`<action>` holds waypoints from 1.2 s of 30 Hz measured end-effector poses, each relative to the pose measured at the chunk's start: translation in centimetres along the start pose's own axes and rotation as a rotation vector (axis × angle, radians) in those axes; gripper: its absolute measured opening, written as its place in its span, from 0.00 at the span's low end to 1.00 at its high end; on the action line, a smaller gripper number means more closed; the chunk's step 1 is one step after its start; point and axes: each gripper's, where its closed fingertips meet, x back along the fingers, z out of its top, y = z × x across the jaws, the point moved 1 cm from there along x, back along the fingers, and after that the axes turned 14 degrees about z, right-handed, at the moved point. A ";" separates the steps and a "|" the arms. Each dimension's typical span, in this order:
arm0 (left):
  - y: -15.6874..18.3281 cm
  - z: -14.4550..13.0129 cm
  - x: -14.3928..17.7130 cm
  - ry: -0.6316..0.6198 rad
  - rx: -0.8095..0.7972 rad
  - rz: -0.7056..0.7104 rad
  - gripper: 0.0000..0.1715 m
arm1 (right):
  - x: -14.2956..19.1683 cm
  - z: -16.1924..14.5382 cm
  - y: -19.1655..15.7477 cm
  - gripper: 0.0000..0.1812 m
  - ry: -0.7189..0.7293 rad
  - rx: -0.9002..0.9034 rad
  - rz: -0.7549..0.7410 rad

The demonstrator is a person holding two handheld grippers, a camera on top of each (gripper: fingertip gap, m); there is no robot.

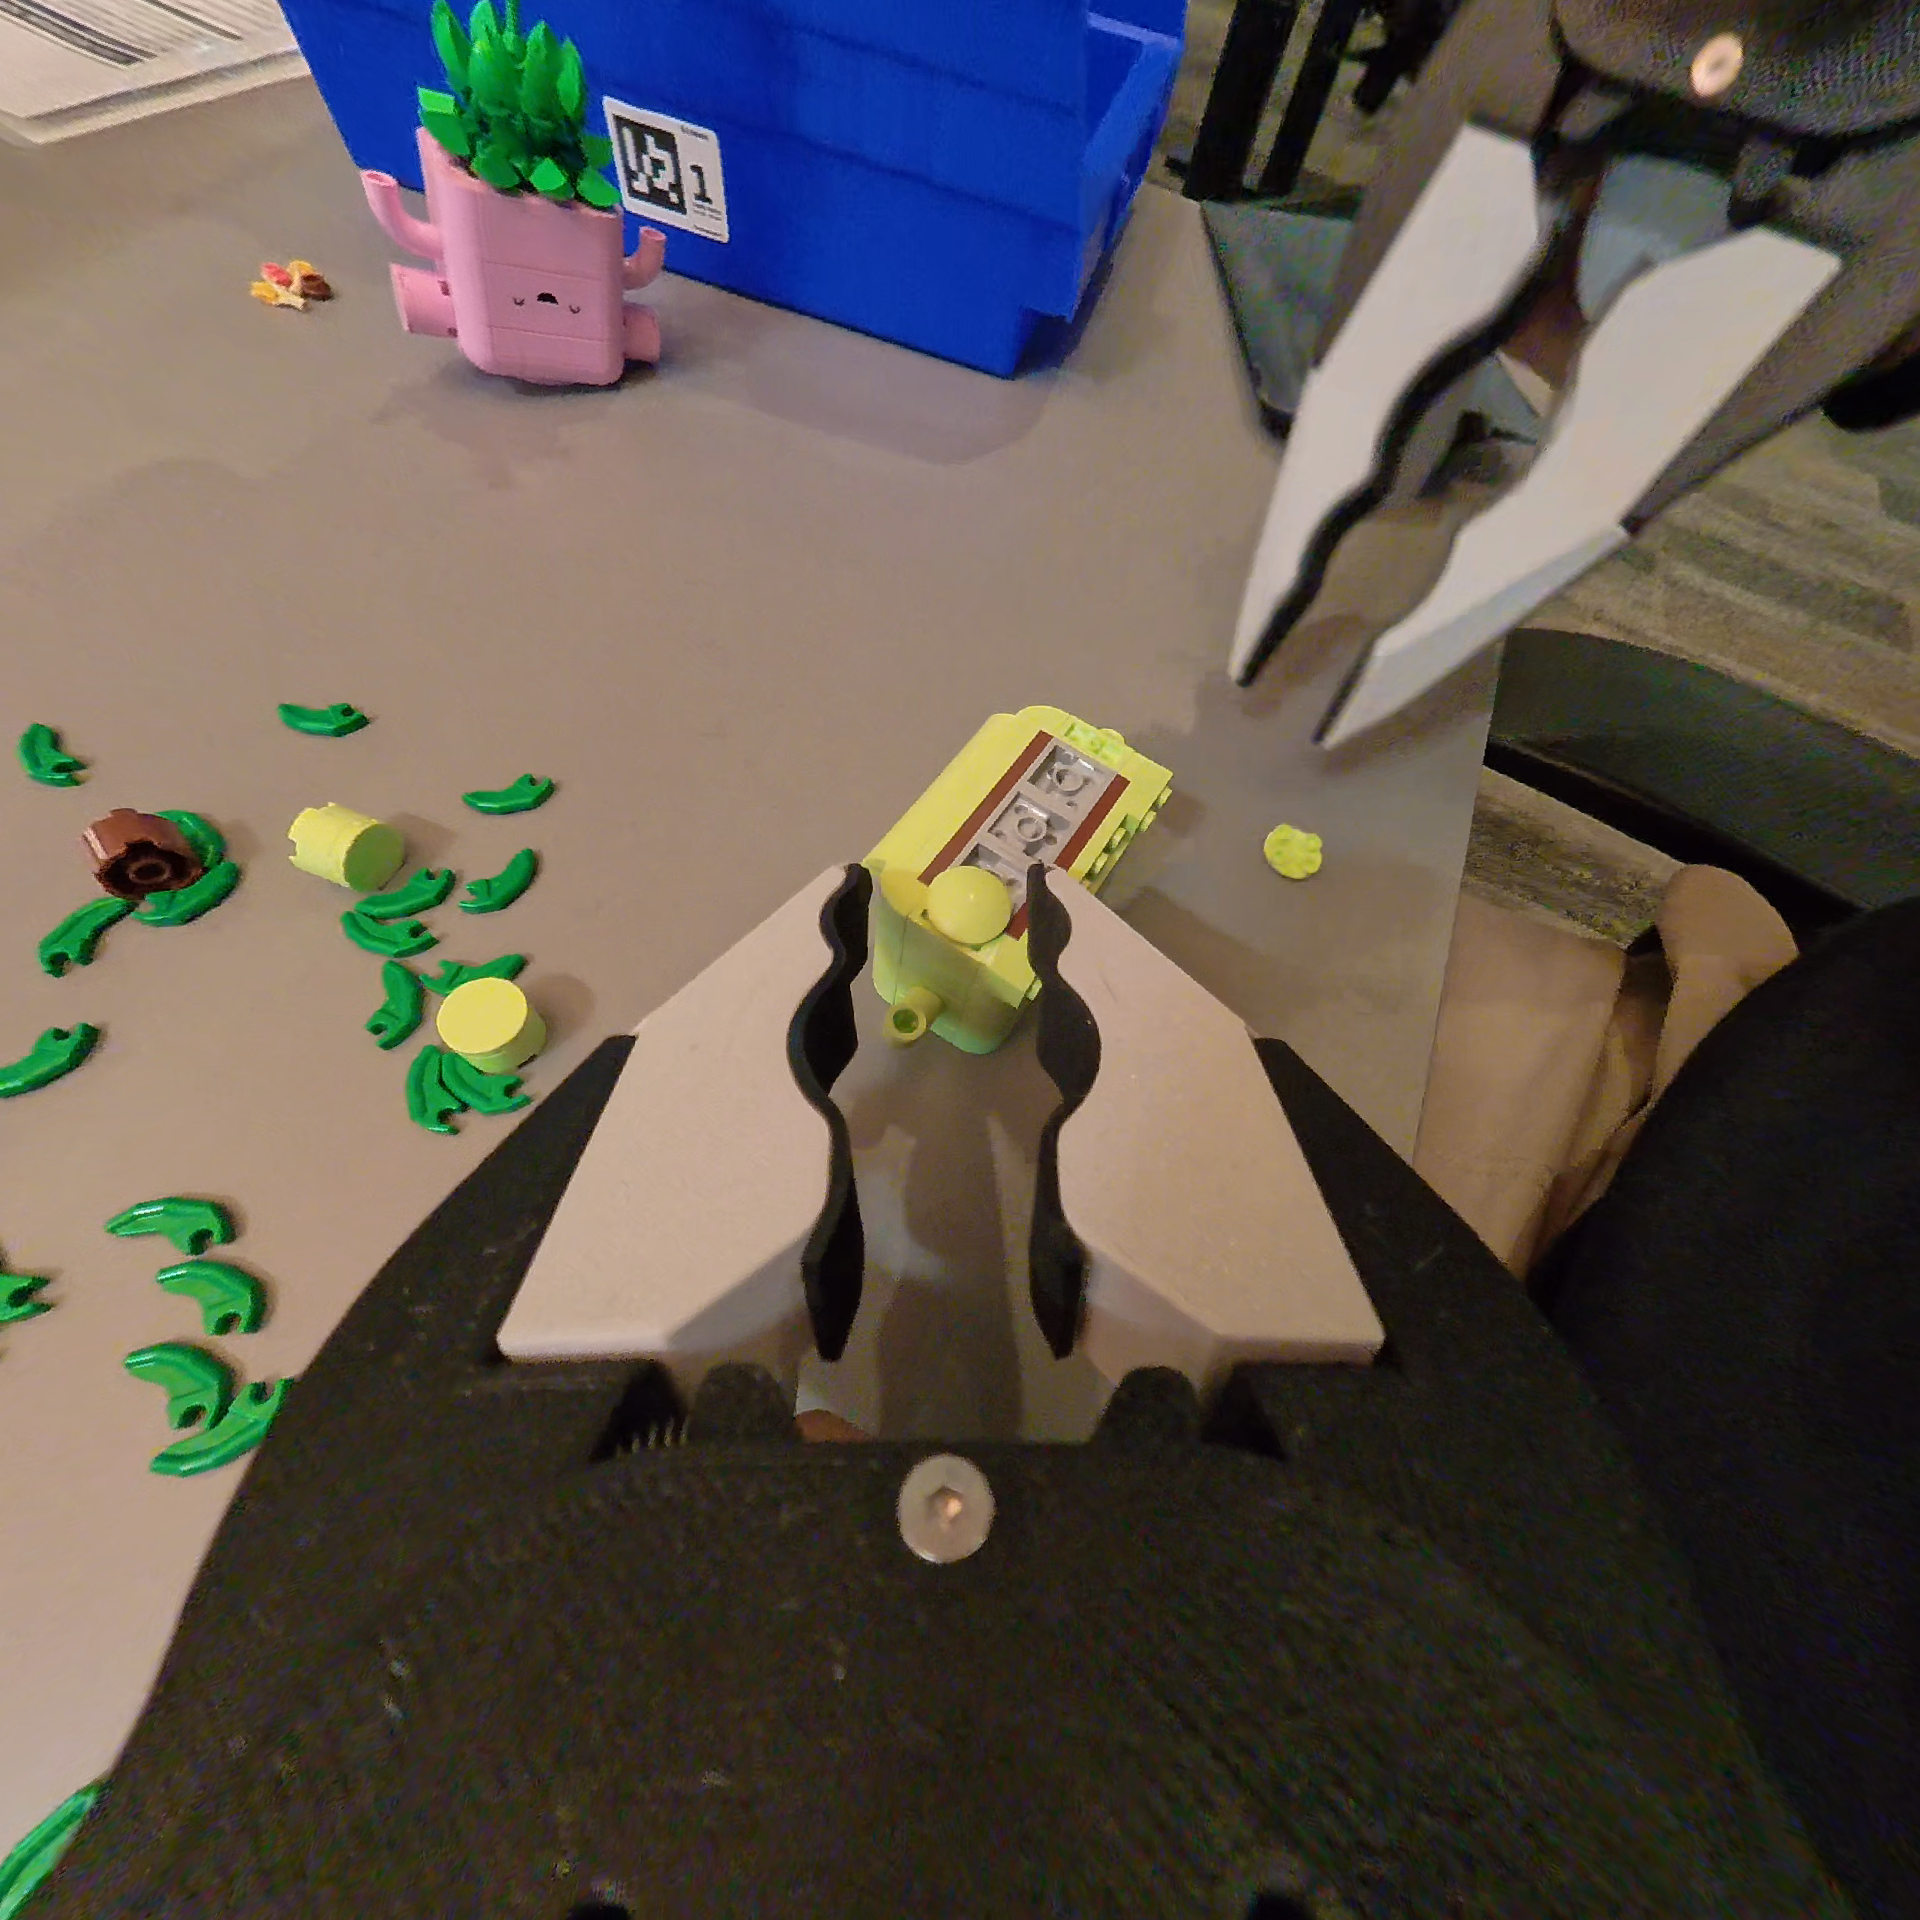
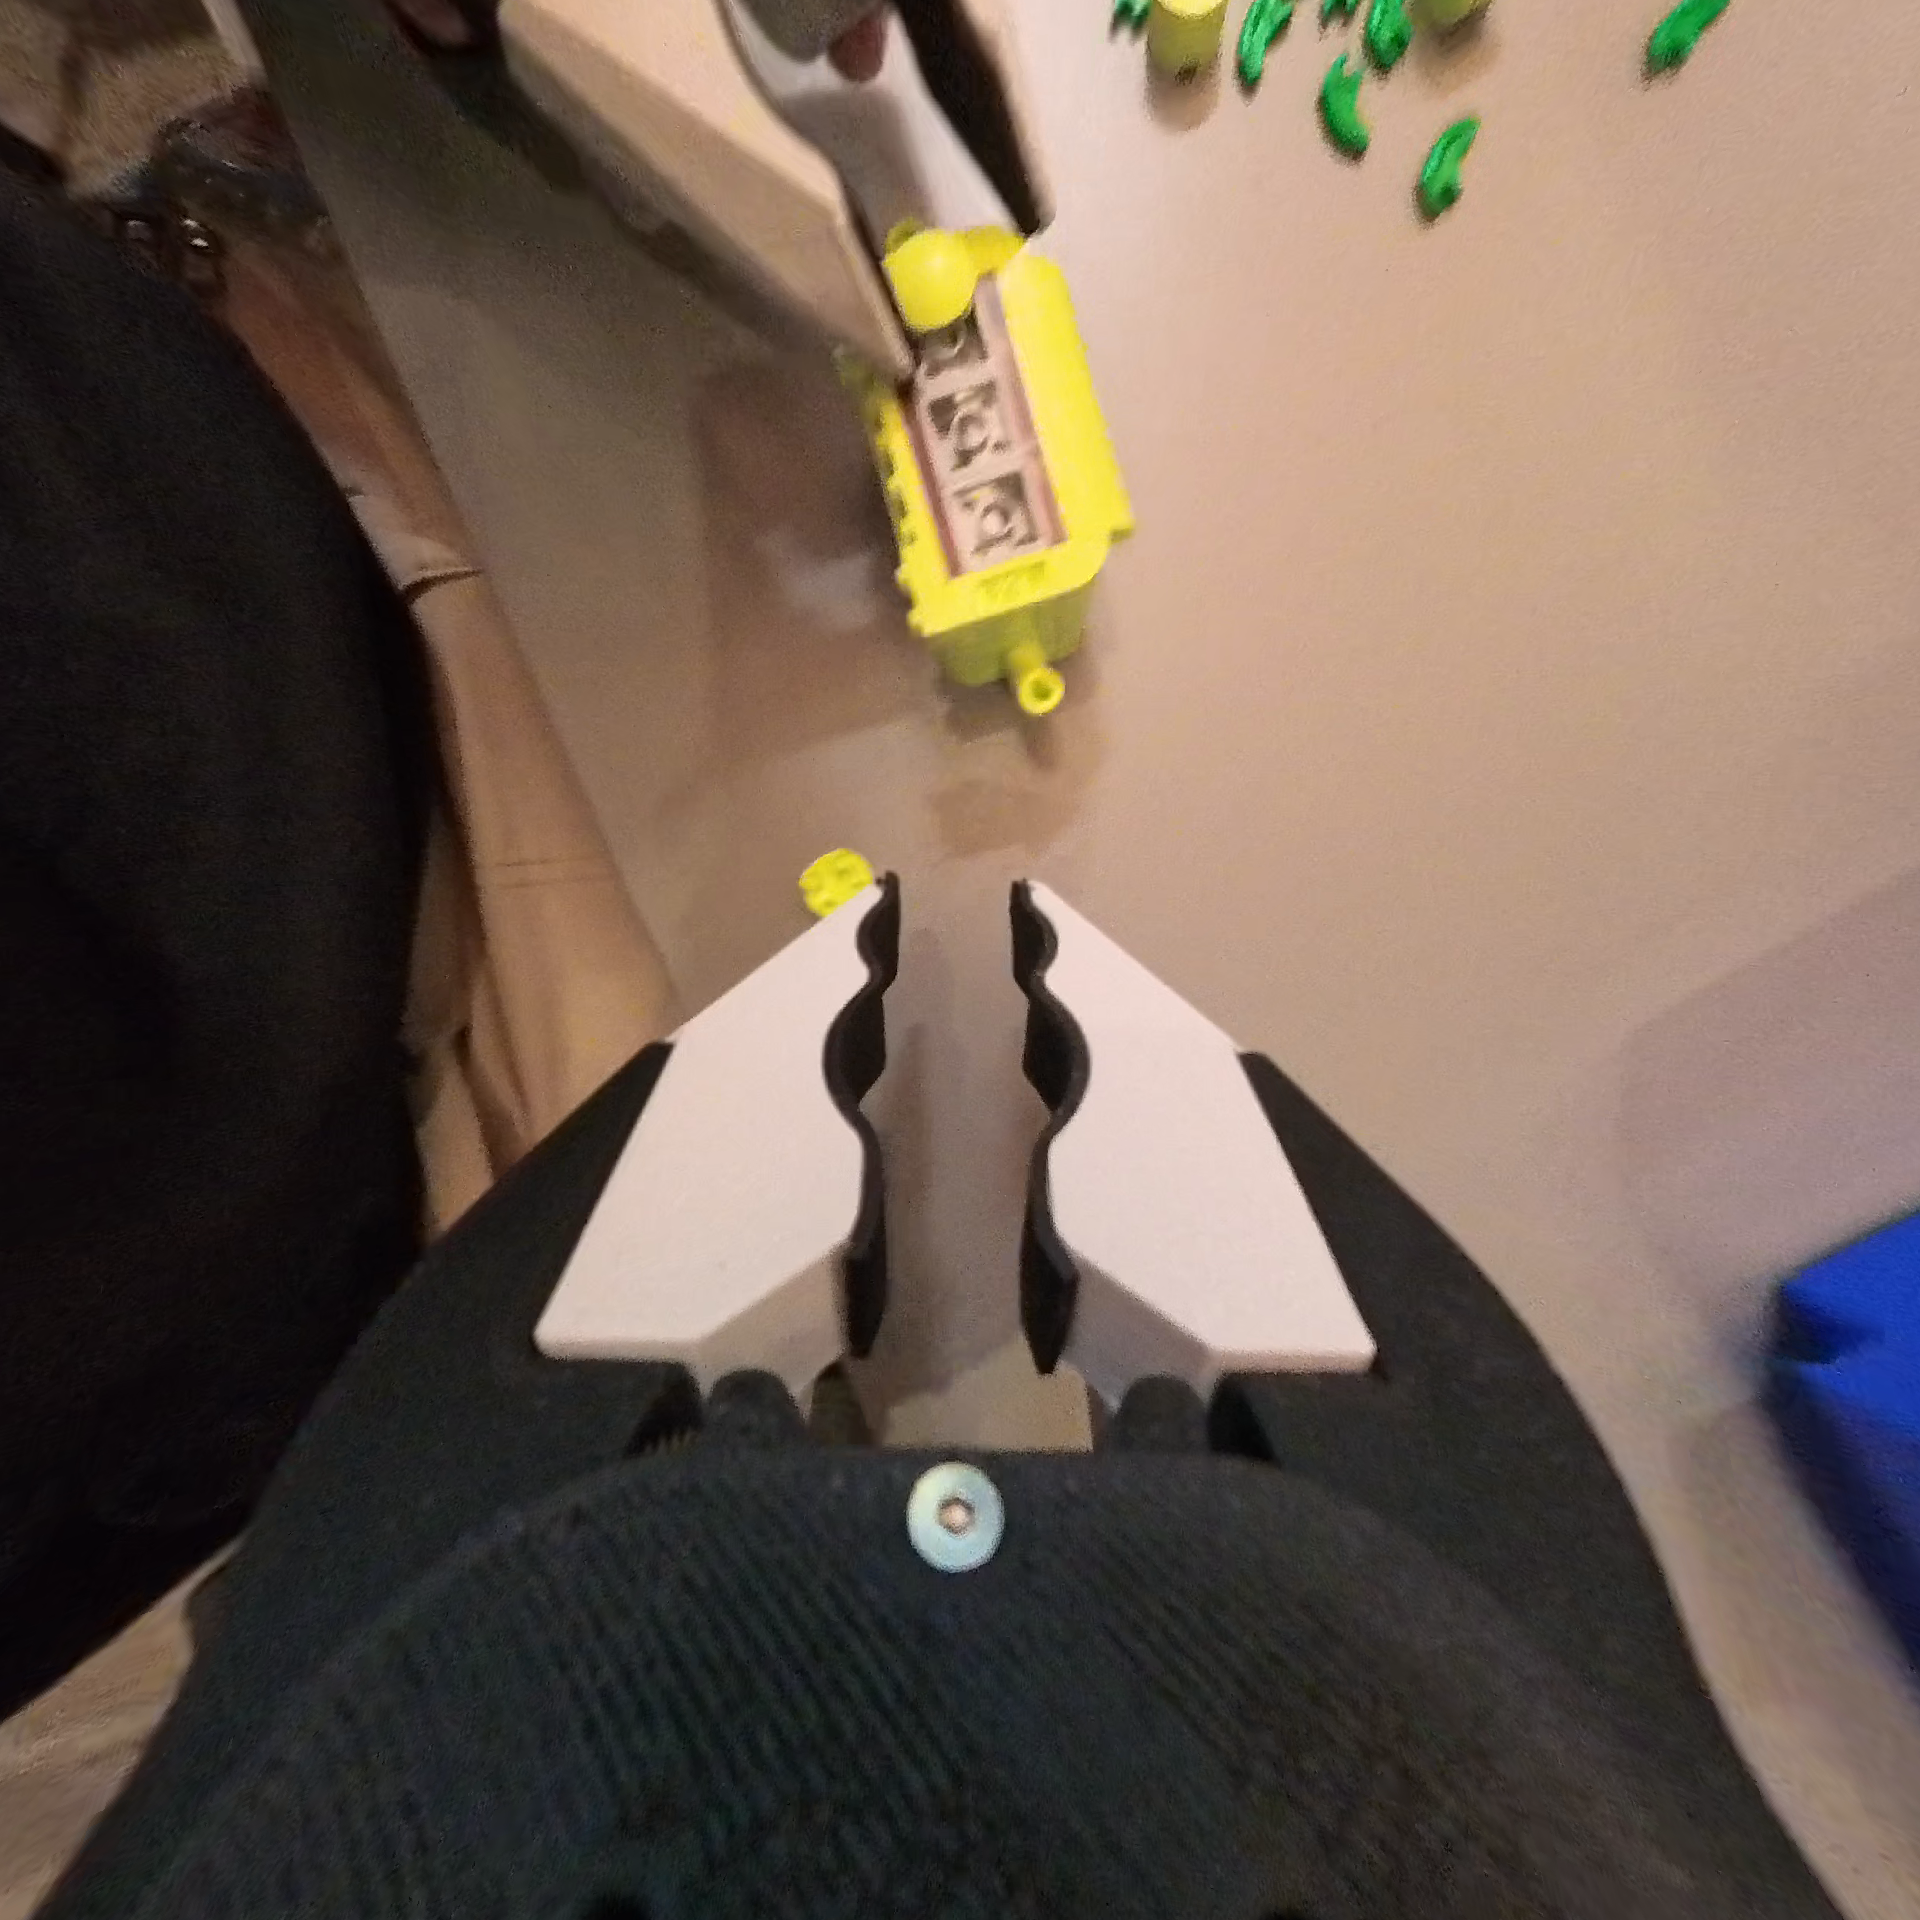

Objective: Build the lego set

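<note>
Lime lego body (image 1: 1003,878) lies on its side near the desk's right edge, your left tool (image 1: 948,914) straddling its near end by the dome piece (image 1: 968,902); whether the pads actually clamp it, I cannot tell. Your right tool (image 2: 954,894) hangs parted and empty, just beside the small lime round piece (image 2: 831,881). Steady the body first, then centre over that piece before closing.

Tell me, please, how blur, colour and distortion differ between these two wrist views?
Left wrist view: mostly sharp, the lime block crisp between the left gripper, only the right gripper softly smeared; wide-angle bending at the edges. Right wrist view: softer throughout, warmer cast, blurred green leaves and blue bin.
</note>
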 end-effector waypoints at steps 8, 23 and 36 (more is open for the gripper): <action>0.4 -0.1 0.0 -0.007 -0.013 -0.028 0.21 | -2.9 -1.2 -1.8 0.14 0.066 0.002 0.007; 7.8 3.0 5.6 0.297 -0.188 -0.392 0.20 | 0.3 3.1 -6.1 0.08 0.466 -0.157 0.413; 12.9 1.7 6.4 0.324 -0.357 -0.464 0.03 | 0.8 3.8 -10.2 0.08 0.413 -0.338 0.874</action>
